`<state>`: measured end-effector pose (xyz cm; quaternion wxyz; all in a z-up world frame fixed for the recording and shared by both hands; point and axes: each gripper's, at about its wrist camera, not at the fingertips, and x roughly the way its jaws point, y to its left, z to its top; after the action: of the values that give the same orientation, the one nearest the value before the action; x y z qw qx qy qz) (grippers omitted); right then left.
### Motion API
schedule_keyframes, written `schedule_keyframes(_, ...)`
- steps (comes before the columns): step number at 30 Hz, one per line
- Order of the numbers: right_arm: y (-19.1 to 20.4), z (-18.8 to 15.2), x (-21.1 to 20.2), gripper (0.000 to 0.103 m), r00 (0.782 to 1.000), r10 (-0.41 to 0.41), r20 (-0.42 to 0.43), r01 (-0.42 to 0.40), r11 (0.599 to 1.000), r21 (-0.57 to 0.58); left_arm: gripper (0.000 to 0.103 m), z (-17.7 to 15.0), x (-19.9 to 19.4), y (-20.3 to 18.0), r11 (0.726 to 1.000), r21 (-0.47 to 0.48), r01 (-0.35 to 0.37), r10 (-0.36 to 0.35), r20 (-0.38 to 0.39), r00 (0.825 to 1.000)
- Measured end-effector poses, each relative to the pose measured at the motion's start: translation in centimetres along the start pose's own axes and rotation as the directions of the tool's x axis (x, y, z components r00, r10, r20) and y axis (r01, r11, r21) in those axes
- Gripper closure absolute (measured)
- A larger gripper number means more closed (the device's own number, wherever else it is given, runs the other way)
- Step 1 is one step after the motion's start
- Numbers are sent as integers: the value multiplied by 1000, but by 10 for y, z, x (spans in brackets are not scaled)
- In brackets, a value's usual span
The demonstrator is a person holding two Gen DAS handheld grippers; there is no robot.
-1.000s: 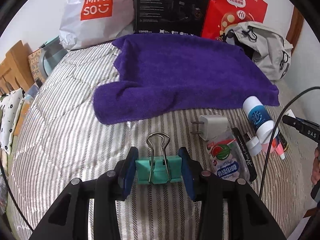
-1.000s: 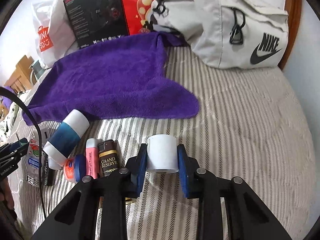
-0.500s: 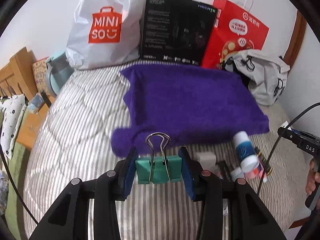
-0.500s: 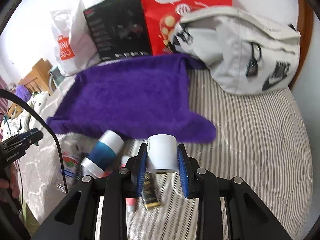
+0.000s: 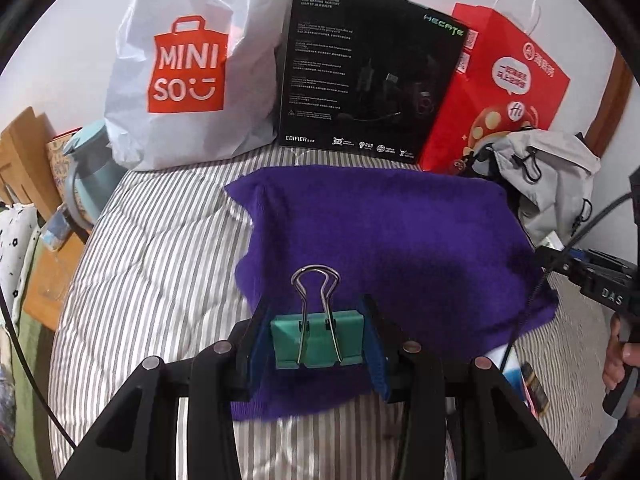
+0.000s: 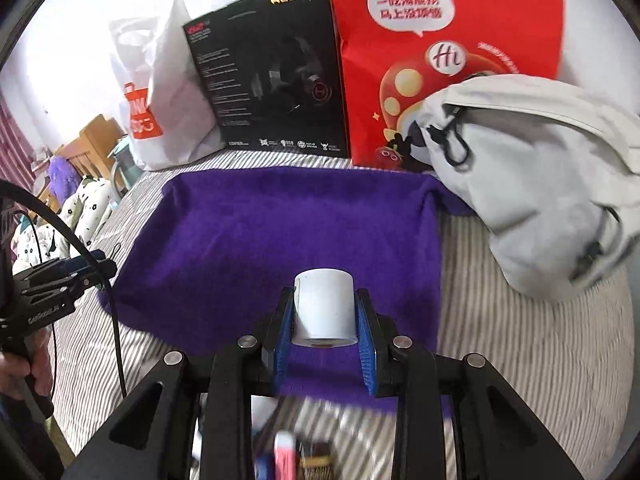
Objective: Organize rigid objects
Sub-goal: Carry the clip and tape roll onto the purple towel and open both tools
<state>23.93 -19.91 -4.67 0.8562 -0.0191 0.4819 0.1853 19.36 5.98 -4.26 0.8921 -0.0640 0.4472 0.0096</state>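
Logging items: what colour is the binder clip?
Teal binder clip, silver wire handles; left wrist view.

We see a teal binder clip [image 5: 317,344], wire handles up, and a white cylindrical cap [image 6: 324,307], each clamped above the purple towel [image 5: 384,236].

Fuzzy purple towel [image 5: 392,240], glossy plastic bag [image 5: 180,68]

White plastic bag [image 5: 188,68]: orange panel reading "MINI SO". Black box [image 5: 368,76]: "G2", "HECATE", "EDIFIER". Red paper bag [image 6: 436,52]: "Hi" in a white circle; Chinese characters not legible. Right gripper [image 5: 600,284] body: "DAS".
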Motion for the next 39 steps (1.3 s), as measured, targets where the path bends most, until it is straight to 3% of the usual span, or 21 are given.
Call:
schedule_keyframes(5, -8, 22, 35, 74, 1000, 30, -5, -30, 999, -13, 63, 15, 23, 2, 1000, -4, -8, 8, -17, 1000)
schedule_keyframes(14, -22, 53, 100, 74, 997, -31, -71, 29, 999, -35, 63, 38, 60, -4, 1000, 7, 4, -4, -41, 999)
schedule_keyframes(21, -23, 61, 123, 74, 993, -54, -102, 47, 996, -69, 63, 43, 78, 0, 1000, -4, 12, -13, -56, 998)
schedule_keyframes(26, -13, 60, 126, 72, 990, -100, -100, 85, 987, -139, 63, 42, 86, 6, 999, -14, 39, -40, -64, 997)
schedule_keyframes(30, -18, 56, 121, 57, 987, -103, -119, 90, 989, -116, 63, 47, 99, 8, 999, -9, 41, -42, -70, 997)
schedule_keyframes(39, -22, 30, 66, 57, 992, -74, -98, 65, 994, -89, 63, 55, 124, 1, 1000, 8, -2, 3, -104, 995)
